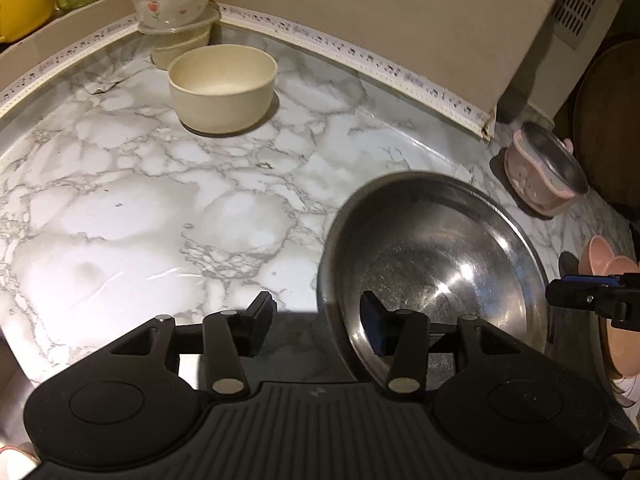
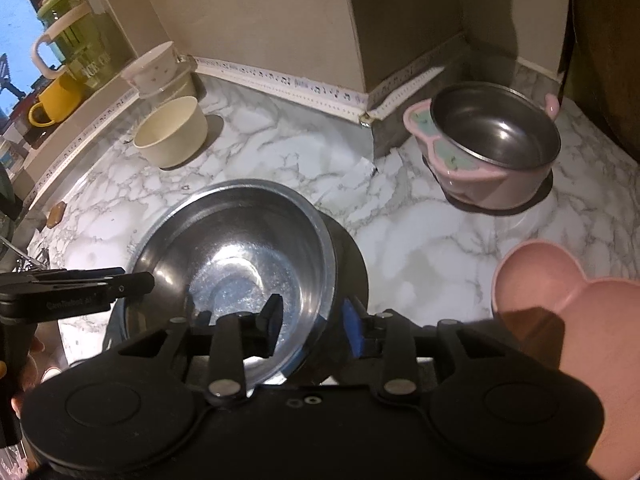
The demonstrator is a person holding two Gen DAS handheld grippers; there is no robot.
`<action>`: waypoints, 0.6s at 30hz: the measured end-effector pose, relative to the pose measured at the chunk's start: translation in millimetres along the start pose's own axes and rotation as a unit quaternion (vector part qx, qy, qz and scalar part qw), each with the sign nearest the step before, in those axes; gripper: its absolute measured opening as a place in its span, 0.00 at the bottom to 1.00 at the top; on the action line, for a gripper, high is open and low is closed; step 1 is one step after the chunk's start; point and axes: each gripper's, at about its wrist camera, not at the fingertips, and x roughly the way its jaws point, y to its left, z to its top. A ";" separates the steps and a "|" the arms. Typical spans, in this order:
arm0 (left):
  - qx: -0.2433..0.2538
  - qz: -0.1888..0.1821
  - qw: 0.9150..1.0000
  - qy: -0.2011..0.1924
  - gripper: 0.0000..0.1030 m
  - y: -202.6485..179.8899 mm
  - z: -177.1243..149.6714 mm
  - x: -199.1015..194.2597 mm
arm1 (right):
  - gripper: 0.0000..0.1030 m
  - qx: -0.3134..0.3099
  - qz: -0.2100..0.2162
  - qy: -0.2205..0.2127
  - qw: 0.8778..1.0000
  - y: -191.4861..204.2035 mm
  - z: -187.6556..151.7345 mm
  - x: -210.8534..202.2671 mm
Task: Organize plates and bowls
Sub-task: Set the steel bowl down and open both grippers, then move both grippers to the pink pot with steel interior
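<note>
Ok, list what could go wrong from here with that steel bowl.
The steel bowl sits tilted, both tongs straddling its rim, jaws open: left tongs, right tongs. It may slip or tip. Moved right, it could strike the pink heart-shaped dish close by.

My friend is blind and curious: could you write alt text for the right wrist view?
The right gripper, open, straddles the rim of a large steel bowl on a marble counter. Beyond stand a cream bowl and a pink-rimmed steel bowl.
</note>
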 end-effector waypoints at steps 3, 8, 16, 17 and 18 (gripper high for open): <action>0.001 0.005 1.000 -0.014 0.48 4.0 4.0 -10.4 | 0.39 -0.010 -0.001 -0.005 1.000 2.2 4.4 -4.1; 0.006 0.006 0.999 -0.043 0.60 3.0 14.8 -27.3 | 0.45 -0.015 -0.008 -0.012 1.000 -2.4 13.0 -11.2; 0.038 -0.007 0.996 -0.075 0.77 -35.2 44.6 -39.9 | 0.62 -0.005 -0.033 -0.038 0.999 -31.4 38.9 -32.4; 0.043 -0.010 0.996 -0.078 0.77 -41.9 49.2 -40.4 | 0.63 -0.003 -0.035 -0.041 0.999 -36.2 41.7 -34.5; 0.048 -0.014 0.996 -0.080 0.77 -49.3 53.7 -40.6 | 0.63 0.000 -0.038 -0.043 0.998 -41.3 45.0 -36.4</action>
